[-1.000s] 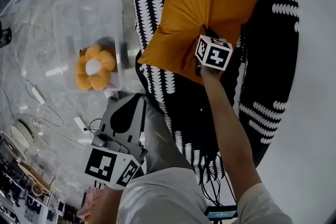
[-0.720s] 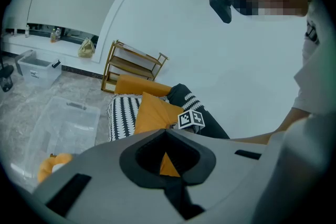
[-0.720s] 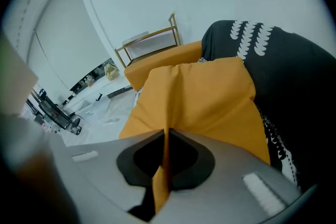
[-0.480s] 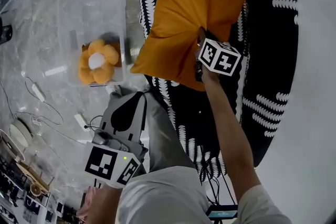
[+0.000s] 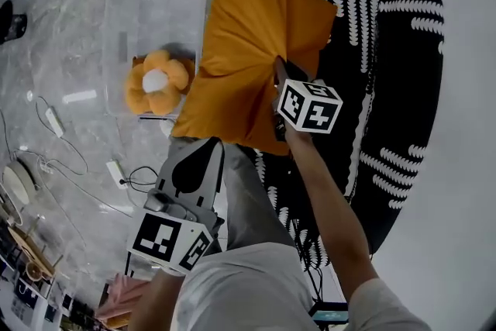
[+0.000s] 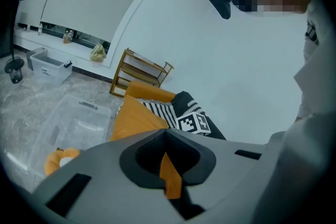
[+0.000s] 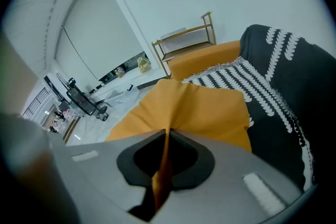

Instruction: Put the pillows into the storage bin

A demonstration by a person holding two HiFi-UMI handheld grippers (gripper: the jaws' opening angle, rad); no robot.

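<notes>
While the right gripper [image 5: 277, 67] has its jaws clamped on a fold of one orange pillow [image 5: 248, 43], that pillow overlaps the single clear storage bin's [image 5: 147, 12] right edge.
One flower pillow [image 5: 159, 81] lies inside the bin; a second orange cushion [image 7: 210, 59] rests on the black-and-white cover [image 5: 387, 50]. The left gripper [image 5: 205, 151], jaws together and empty, sits just below the held pillow.

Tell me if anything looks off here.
Only the orange pillow: the right gripper pinches a fold of its cover, so it hangs creased and tilted, partly over the storage bin. The flower cushion lies inside.
</notes>
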